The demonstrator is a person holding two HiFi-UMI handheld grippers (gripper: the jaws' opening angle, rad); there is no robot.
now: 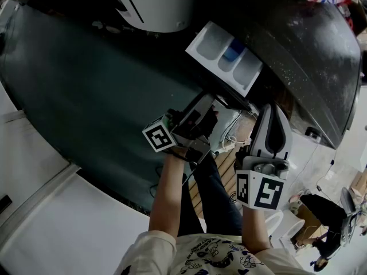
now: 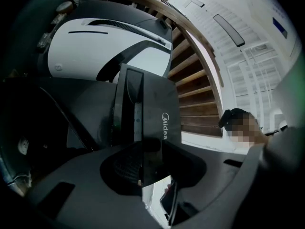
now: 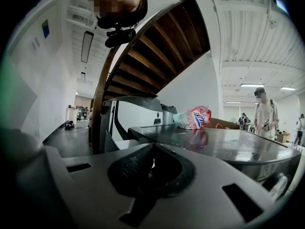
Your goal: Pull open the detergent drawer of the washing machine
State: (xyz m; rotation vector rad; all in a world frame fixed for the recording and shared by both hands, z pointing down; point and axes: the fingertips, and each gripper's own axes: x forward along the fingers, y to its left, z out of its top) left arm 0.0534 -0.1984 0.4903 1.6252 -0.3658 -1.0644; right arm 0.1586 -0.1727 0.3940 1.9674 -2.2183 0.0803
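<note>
Both jaws of the left gripper (image 2: 142,171) are clamped on the drawer's front panel (image 2: 151,113), with the mesh-textured pads biting only one edge of it. The right gripper (image 3: 150,168), off to the right and clear of the drawer, is clenched on nothing. The detergent drawer (image 1: 225,55) stands well out of the washing machine (image 1: 312,44), its tray exposed.

That shallow bite on a slick face is probably the main risk, since a sharp tug could slide the pads off. A pull angled away from the runners would likely bind the tray or twist the panel. With so much already out, more force might jolt it against its stop or lift it free.

The panel is a thin, flat, glossy dark plate with pale lettering. The tray is white moulded plastic with rounded compartments, one holding a blue insert. The machine's top is smooth, dark and speckled, and a soft printed pouch (image 3: 193,117) lies at its far side.
</note>
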